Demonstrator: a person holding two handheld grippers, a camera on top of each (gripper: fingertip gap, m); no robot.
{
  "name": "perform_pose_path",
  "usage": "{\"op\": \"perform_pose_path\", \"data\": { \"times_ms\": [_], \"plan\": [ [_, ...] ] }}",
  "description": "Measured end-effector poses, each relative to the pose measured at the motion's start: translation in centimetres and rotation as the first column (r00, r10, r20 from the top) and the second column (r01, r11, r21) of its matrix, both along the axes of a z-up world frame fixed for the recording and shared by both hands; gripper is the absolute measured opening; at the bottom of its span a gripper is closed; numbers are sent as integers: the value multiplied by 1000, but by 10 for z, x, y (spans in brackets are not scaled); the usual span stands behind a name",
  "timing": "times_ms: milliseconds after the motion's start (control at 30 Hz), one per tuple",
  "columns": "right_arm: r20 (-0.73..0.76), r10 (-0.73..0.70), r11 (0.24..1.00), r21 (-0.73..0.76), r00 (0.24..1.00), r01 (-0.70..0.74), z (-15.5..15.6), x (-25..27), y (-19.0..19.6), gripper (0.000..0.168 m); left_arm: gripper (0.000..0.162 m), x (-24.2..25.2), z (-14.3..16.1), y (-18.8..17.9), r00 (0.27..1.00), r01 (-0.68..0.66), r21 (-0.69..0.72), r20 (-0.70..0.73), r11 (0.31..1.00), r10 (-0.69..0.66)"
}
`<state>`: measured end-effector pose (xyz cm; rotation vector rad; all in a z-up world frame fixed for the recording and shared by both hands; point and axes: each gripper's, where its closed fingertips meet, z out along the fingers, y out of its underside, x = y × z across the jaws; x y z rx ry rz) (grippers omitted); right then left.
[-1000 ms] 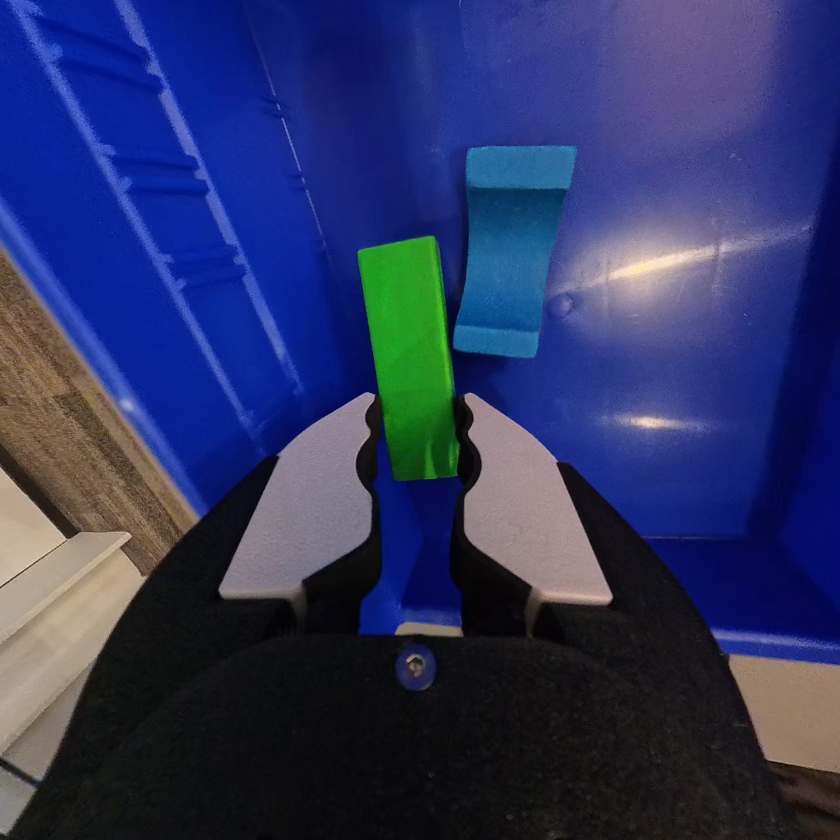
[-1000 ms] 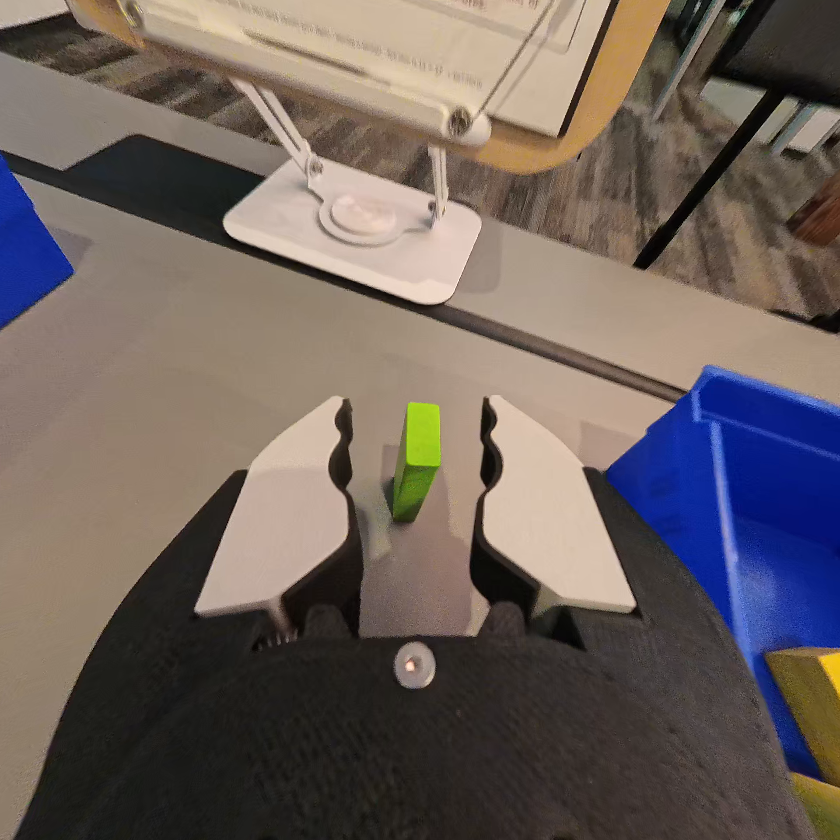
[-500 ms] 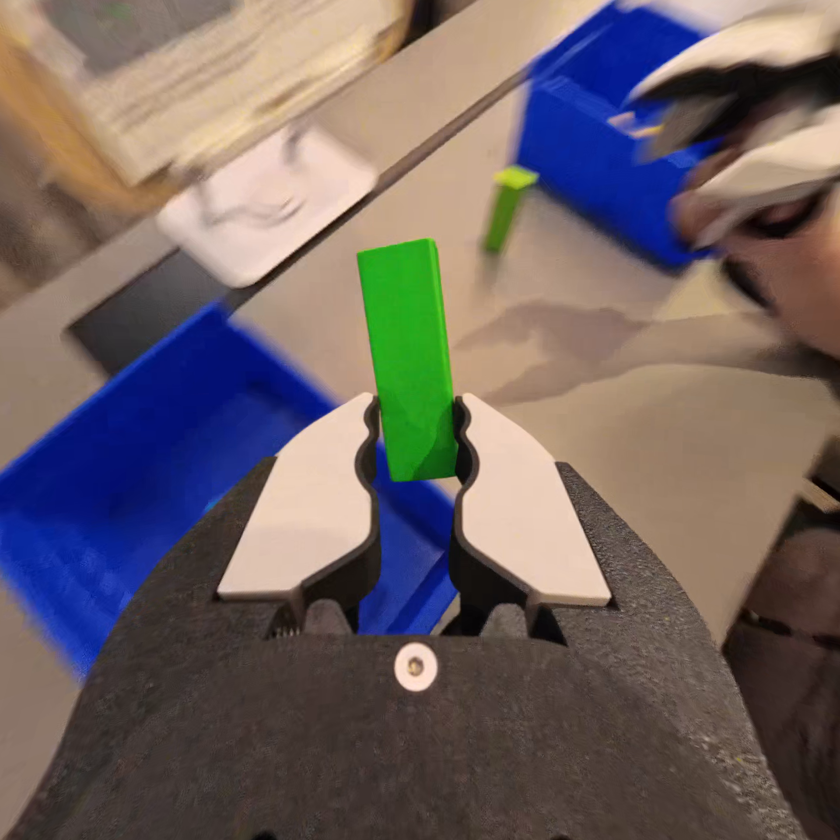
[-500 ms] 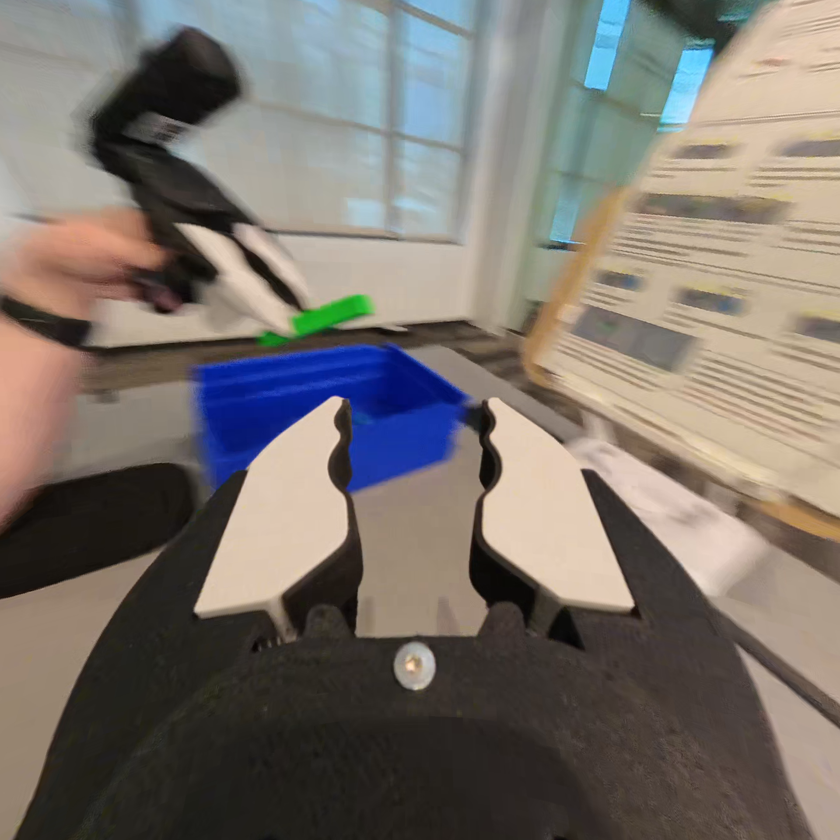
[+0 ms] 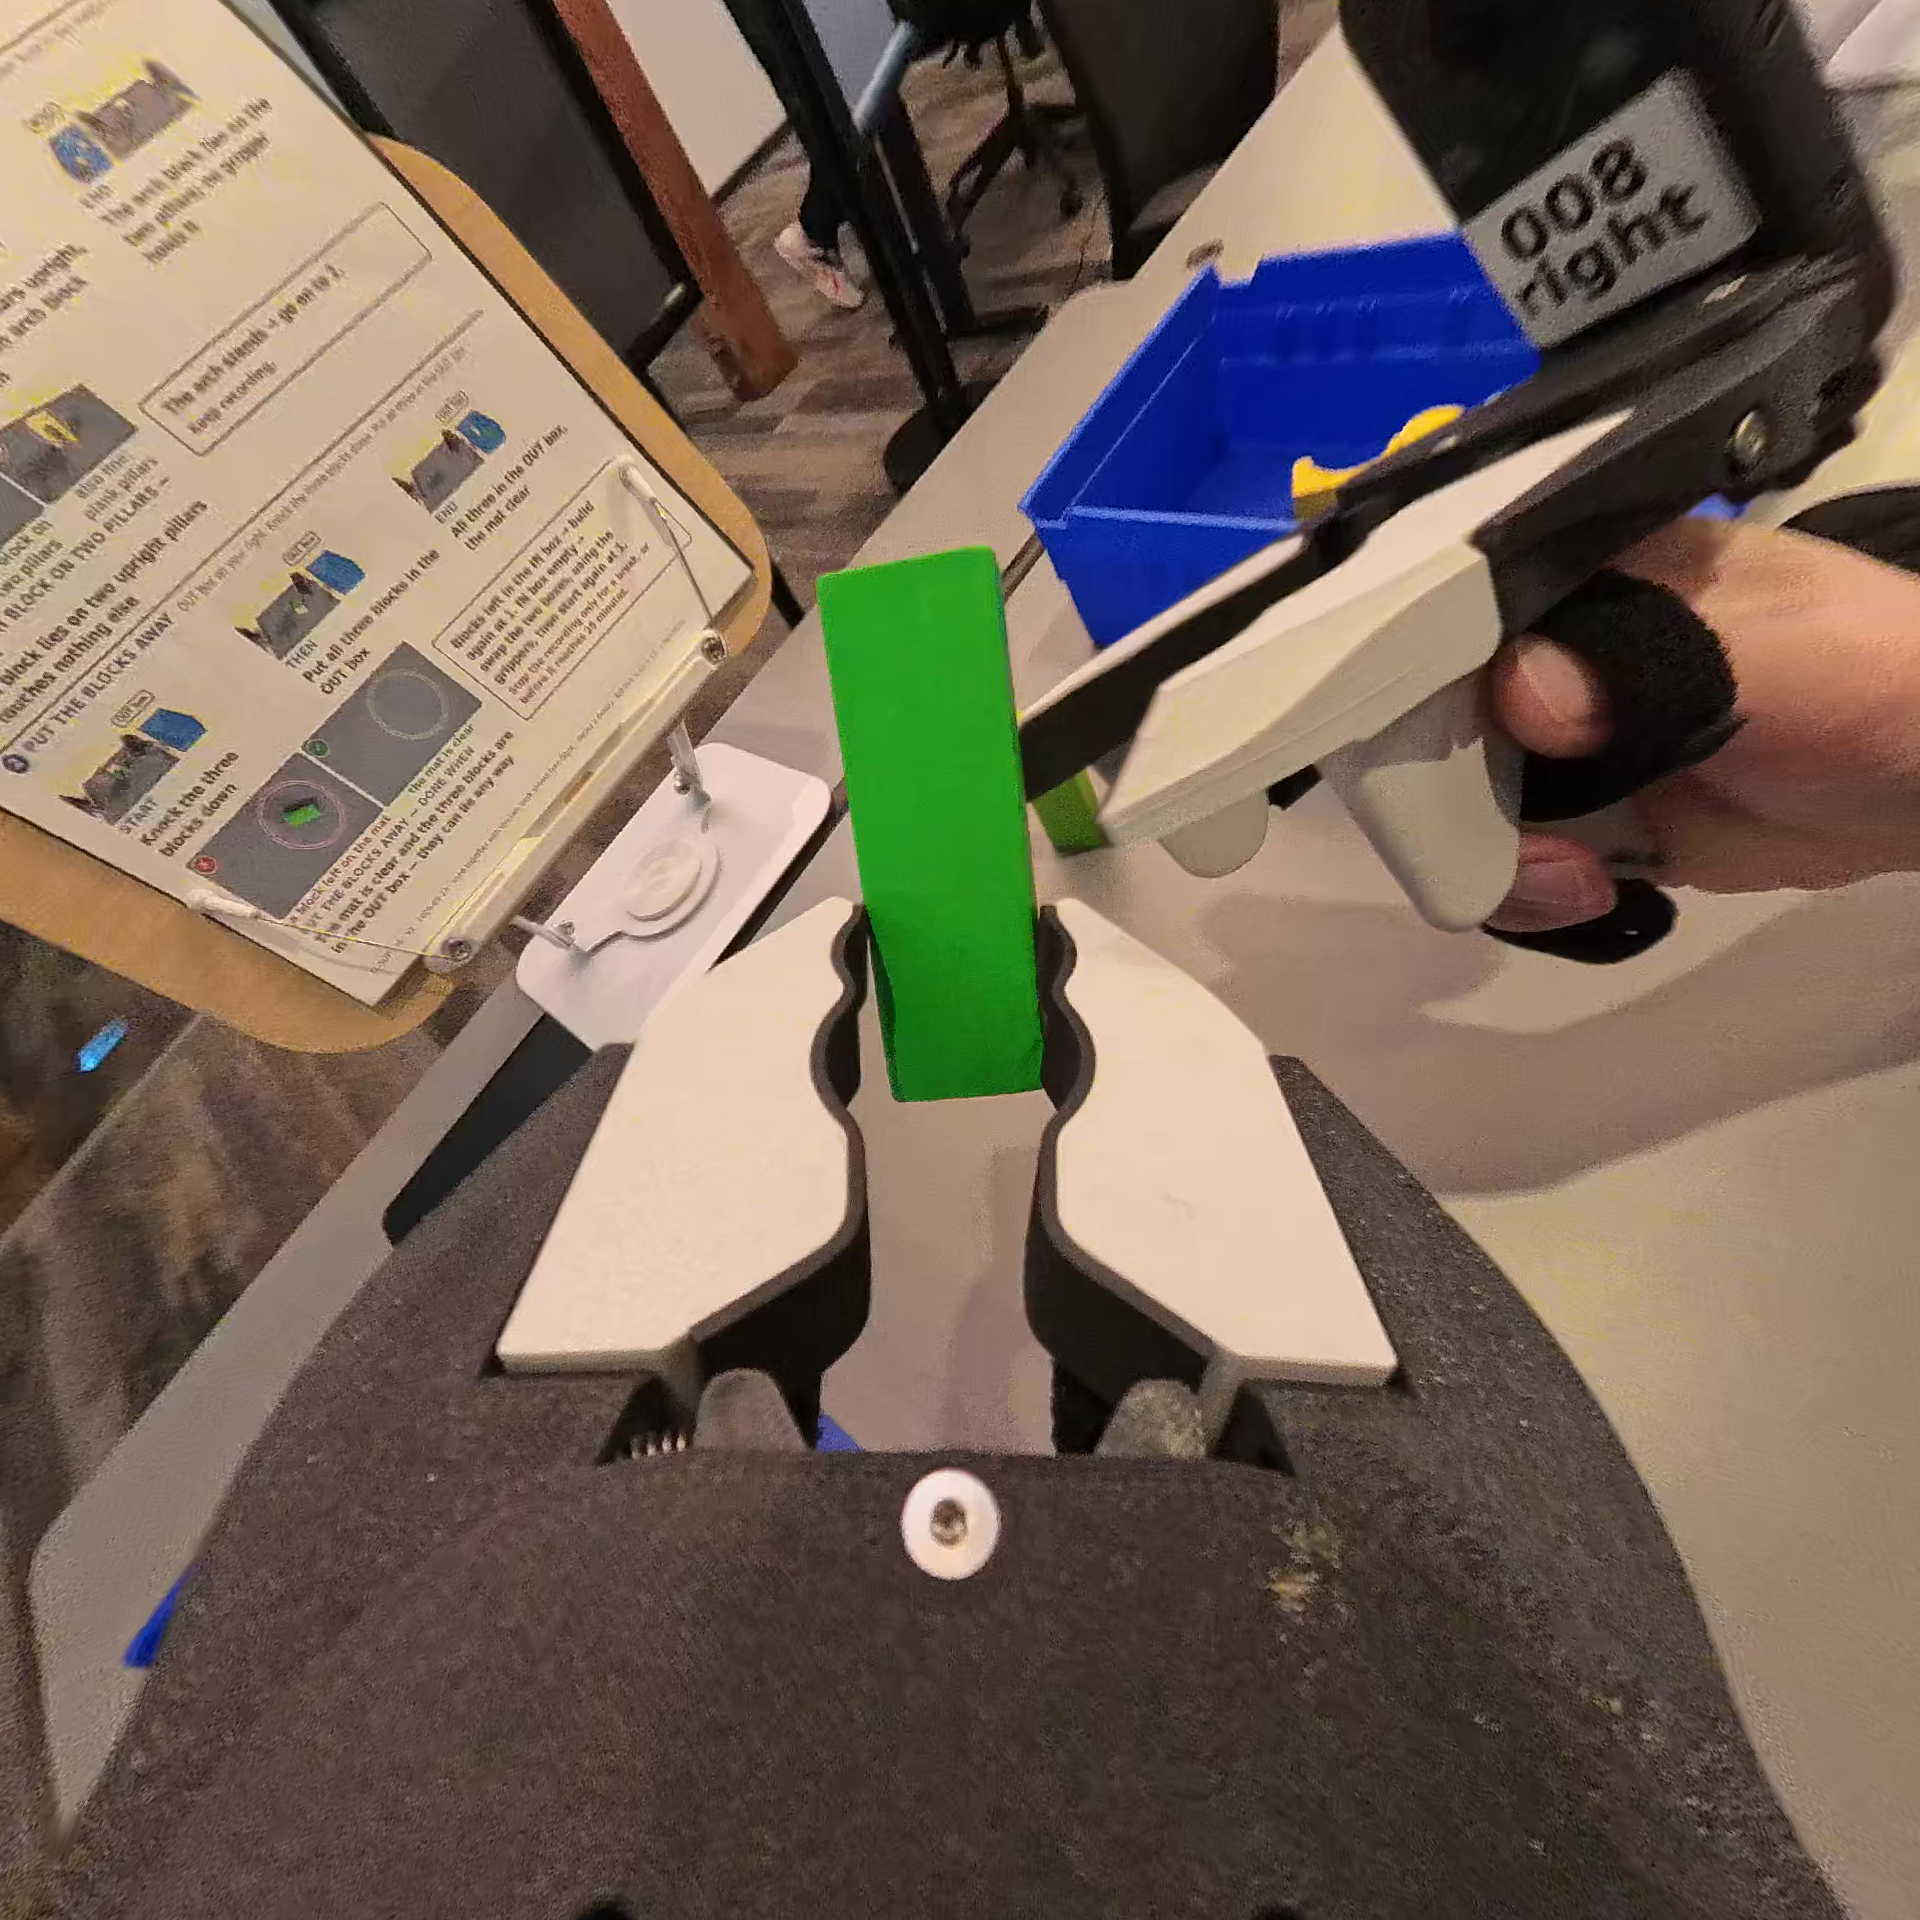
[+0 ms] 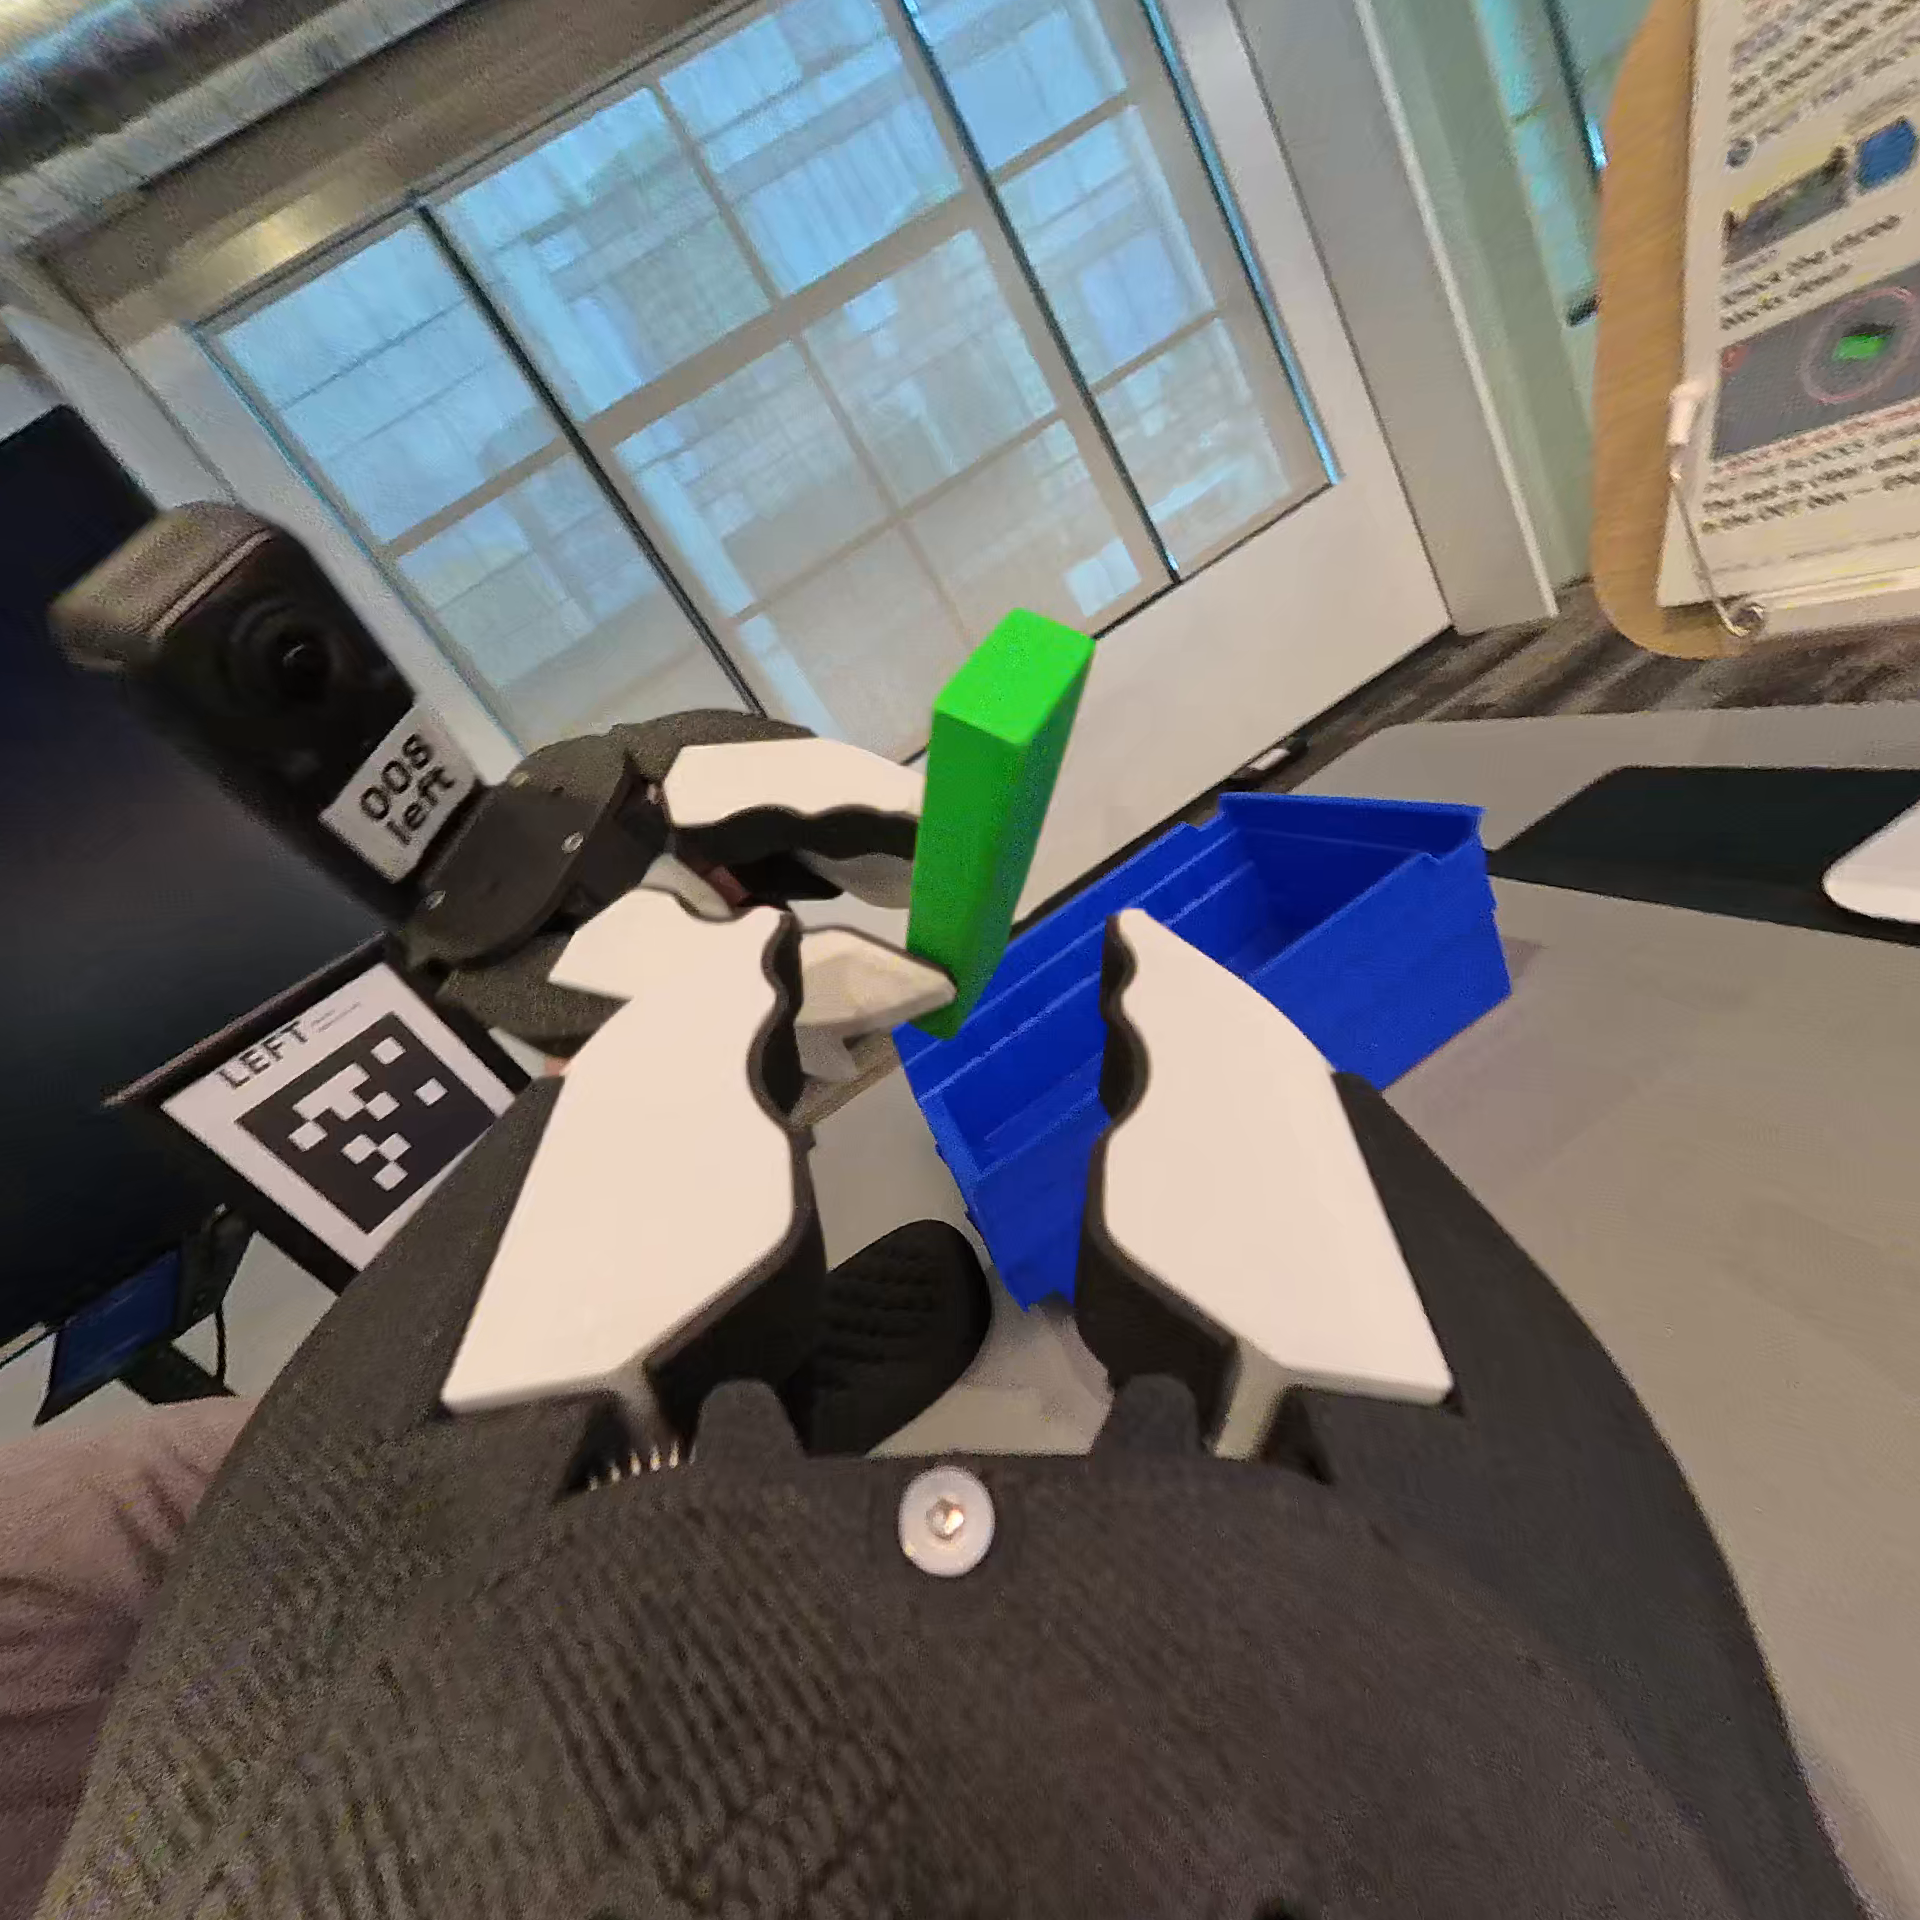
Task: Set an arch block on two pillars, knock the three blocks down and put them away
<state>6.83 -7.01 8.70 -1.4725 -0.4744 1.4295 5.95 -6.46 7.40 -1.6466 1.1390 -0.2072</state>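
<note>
Swinging out of the blue bin interior since a second ago, left claw (image 5: 954, 997) now hovering over the grey table (image 5: 1558, 1403), clamping the green pillar (image 5: 935, 810) by its lower end, long axis pointing straight ahead of the claw. Just beyond and right of that pillar, second green pillar (image 5: 1070, 816) standing, mostly hidden behind the gaping, empty right claw (image 6: 951, 1023). Probably heading toward standing this pillar beside that one.
</note>
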Motion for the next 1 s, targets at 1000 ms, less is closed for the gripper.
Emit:
{"op": "perform_pose_path", "data": {
  "times_ms": [1000],
  "plan": [
    [621,-578,787,252,530,563,-178,61,136,18,52,-32,-11,11,987,-146,-78,-81,986,139]
  ]
}}
